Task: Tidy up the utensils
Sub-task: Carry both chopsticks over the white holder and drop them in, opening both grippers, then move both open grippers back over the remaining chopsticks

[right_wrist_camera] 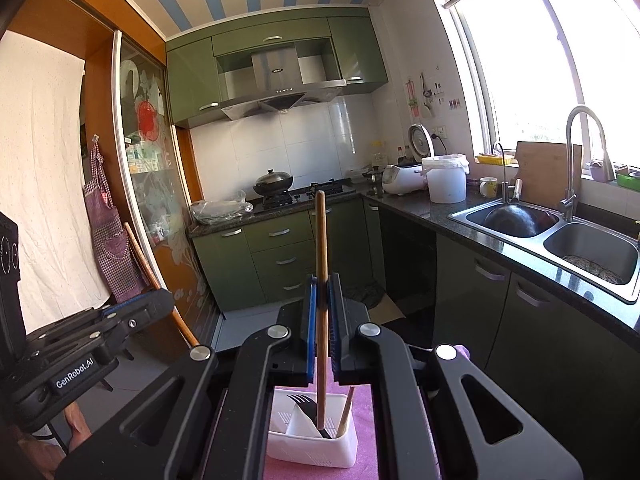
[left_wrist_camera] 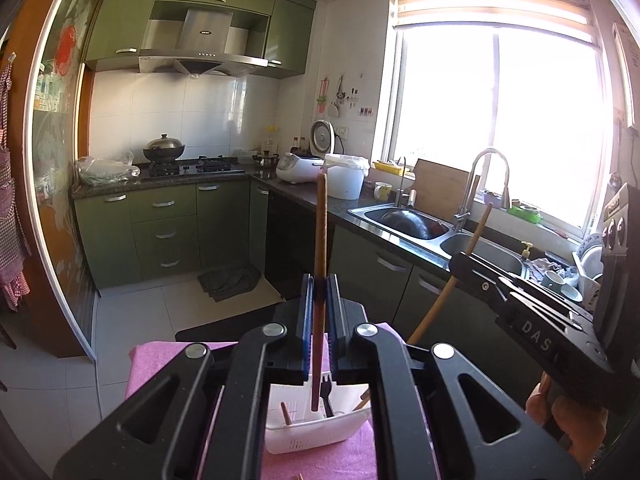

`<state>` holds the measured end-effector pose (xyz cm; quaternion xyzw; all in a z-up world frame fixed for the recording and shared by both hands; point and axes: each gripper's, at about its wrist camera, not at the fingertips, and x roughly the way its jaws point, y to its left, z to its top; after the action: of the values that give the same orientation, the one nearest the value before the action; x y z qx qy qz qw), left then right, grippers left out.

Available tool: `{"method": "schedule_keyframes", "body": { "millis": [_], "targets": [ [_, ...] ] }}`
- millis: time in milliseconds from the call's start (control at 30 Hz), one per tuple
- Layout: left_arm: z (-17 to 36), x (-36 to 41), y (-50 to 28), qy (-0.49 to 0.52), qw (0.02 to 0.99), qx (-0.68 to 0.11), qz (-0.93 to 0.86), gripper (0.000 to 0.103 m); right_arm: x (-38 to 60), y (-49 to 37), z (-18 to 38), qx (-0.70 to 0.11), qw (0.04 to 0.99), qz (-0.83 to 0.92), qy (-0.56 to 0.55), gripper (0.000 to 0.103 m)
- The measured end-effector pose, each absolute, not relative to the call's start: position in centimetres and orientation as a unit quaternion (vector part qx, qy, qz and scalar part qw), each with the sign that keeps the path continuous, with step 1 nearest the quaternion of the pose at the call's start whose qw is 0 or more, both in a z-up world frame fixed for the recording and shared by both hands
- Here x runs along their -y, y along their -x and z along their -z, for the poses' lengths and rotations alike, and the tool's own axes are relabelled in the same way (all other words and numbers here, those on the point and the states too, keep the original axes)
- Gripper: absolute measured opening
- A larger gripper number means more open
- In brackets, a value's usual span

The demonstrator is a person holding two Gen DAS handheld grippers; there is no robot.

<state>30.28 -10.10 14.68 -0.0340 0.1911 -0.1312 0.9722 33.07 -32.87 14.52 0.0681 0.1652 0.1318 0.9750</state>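
Note:
My left gripper (left_wrist_camera: 320, 292) is shut on a dark wooden chopstick (left_wrist_camera: 320, 232) that stands nearly upright. Its lower end shows over the white utensil holder (left_wrist_camera: 316, 440) on a pink cloth (left_wrist_camera: 160, 364). A black fork (left_wrist_camera: 326, 396) and a short wooden stick (left_wrist_camera: 286, 414) stand in the holder. My right gripper (right_wrist_camera: 322, 292) is shut on a lighter wooden chopstick (right_wrist_camera: 321, 240), also upright, with its lower end over the same holder (right_wrist_camera: 312, 452) beside the fork (right_wrist_camera: 304, 404). Each gripper appears in the other's view: the right gripper (left_wrist_camera: 520, 300) and the left gripper (right_wrist_camera: 100, 328).
A dark counter (right_wrist_camera: 460, 216) runs along the right with a double sink (right_wrist_camera: 592, 248) holding a wok (right_wrist_camera: 516, 220), a faucet (left_wrist_camera: 476, 184), a white bucket (left_wrist_camera: 346, 176) and a rice cooker (left_wrist_camera: 298, 166). Green cabinets (left_wrist_camera: 164, 232) and a stove (left_wrist_camera: 192, 166) stand ahead. A hand (left_wrist_camera: 560, 420) holds the right gripper.

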Motion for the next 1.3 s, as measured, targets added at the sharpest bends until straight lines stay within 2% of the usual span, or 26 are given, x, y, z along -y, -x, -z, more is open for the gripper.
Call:
{"method": "schedule_keyframes", "body": {
  "millis": [400, 567, 900, 1000, 1067, 1100, 1300],
  "targets": [
    [-9.8, 8.2, -32.1, 0.022, 0.956, -0.269, 0.113, 0.007, 31.1, -34.8, -8.8, -0.219, 0.966, -0.134, -0.041, 0.007],
    [-9.6, 7.7, -31.9, 0.02, 0.956, -0.272, 0.112, 0.014, 30.8, -34.1, -9.1, -0.216, 0.967, -0.134, -0.034, 0.007],
    [-10.7, 6.3, -28.8, 0.031, 0.959, -0.255, 0.116, 0.017, 33.0, -27.1, -8.9, -0.188, 0.968, -0.158, -0.043, 0.008],
    [-10.5, 5.7, -27.0, 0.035, 0.96, -0.255, 0.114, 0.018, 34.3, -24.5, -6.8, -0.199, 0.965, -0.161, -0.053, 0.008],
    [-9.8, 5.2, -25.8, 0.037, 0.958, -0.262, 0.115, 0.02, 35.2, -23.1, -4.9, -0.214, 0.962, -0.157, -0.06, 0.018],
    [-9.3, 4.9, -25.0, 0.039, 0.956, -0.268, 0.114, 0.021, 35.6, -22.5, -3.7, -0.224, 0.96, -0.155, -0.063, 0.02],
    [-4.5, 4.1, -21.8, 0.04, 0.94, -0.322, 0.106, 0.021, 37.0, -20.7, 3.5, -0.298, 0.94, -0.146, -0.075, 0.02]
  ]
}}
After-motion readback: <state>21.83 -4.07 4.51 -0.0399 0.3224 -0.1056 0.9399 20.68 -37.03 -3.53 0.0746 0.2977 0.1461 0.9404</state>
